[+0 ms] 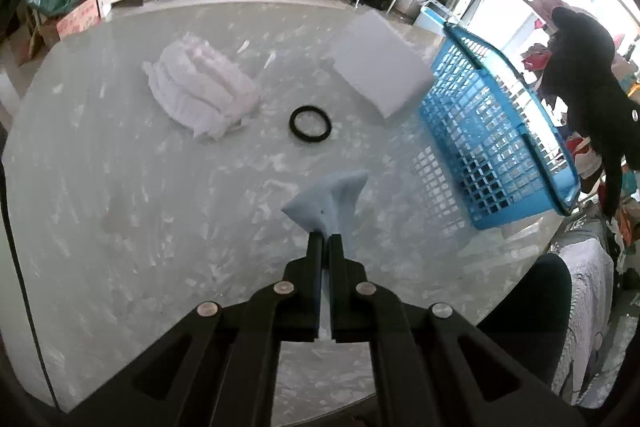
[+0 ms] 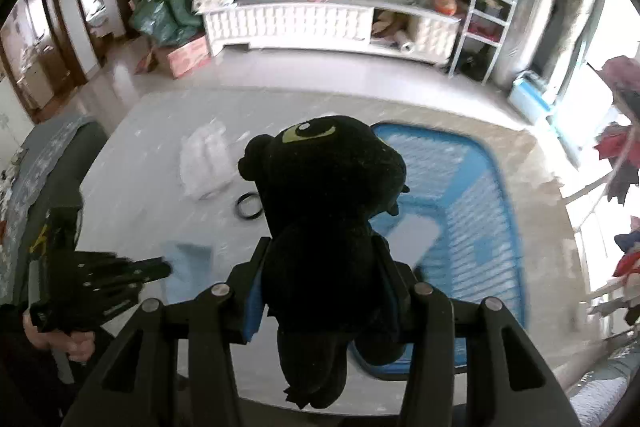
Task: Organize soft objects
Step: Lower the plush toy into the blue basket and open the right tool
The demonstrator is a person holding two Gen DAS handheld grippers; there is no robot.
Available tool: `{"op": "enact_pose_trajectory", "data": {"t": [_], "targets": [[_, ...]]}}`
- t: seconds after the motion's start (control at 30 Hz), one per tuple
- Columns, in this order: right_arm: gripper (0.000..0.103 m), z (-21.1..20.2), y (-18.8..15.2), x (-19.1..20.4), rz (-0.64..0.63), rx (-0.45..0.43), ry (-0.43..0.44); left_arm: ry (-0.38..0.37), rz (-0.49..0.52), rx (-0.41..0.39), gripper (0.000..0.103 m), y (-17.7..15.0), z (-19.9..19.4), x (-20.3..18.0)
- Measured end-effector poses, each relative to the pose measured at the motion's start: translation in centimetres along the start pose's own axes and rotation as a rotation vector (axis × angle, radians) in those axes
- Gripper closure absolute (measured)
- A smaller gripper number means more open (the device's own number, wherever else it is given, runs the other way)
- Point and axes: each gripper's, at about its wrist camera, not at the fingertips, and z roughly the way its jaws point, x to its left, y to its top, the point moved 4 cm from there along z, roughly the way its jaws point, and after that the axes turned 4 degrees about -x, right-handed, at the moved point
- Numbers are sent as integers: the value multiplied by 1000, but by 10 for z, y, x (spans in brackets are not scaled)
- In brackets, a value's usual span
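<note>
The left gripper (image 1: 325, 235) is pinched tight on a light-blue cloth (image 1: 330, 201); a corner is bunched between the jaws and the rest is seen rising clear of the table (image 1: 120, 227), w/ the free end toward 12 o'clock. The cloth is judged v. light and limp, so any edge or corner can be taken, but a thin fold may slip out if the pinch is shallow.

The right gripper (image 2: 326, 247) is clamped on a black plush toy (image 2: 332, 195) around its body, jaws part-way apart bc of the stuffing. The toy is held over the blue basket (image 2: 472, 187), which sits at approx 2 o'clock in the right wrist view. The plush is judged soft, squashy and light; it is best gripped at the waist, as here, since limbs would flop.

On the table in the left wrist view: a white fluffy bundle (image 1: 202, 91) at 10 o'clock, a black ring (image 1: 310, 123) just past centre at 12, a white foam block (image 1: 380, 67) at 1 o'clock beside the basket. The foam is judged springy and bulky, so a grip across its thin side is advised. The ring is prob. elastic; it lies flat, so it's hard to pinch.

No brand, label or writing can be read on the task items; print on the far cardboard box (image 2: 186, 57) is too blurred.
</note>
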Motion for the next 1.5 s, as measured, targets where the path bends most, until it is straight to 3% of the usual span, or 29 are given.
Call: {"op": "enact_pose_trajectory", "data": {"t": [0.23, 0.6, 0.87, 1.1, 1.27, 1.43, 1.5], "targets": [[58, 9, -6, -47, 56, 9, -101, 12, 52, -37, 101, 11, -17, -19], [58, 77, -35, -84, 50, 170, -184, 26, 107, -71, 101, 24, -28, -38], [59, 89, -43, -98, 64, 236, -158, 29, 121, -64, 101, 28, -23, -44], [59, 84, -36, -97, 50, 175, -143, 30, 136, -69, 101, 31, -24, -55], [59, 90, -37, -97, 33, 185, -127, 26, 146, -71, 101, 31, -25, -62], [51, 88, -39, -98, 29, 188, -119, 21, 164, -82, 101, 35, -32, -73], [25, 82, -38, -97, 27, 171, -117, 21, 169, -88, 101, 37, -34, -76]]}}
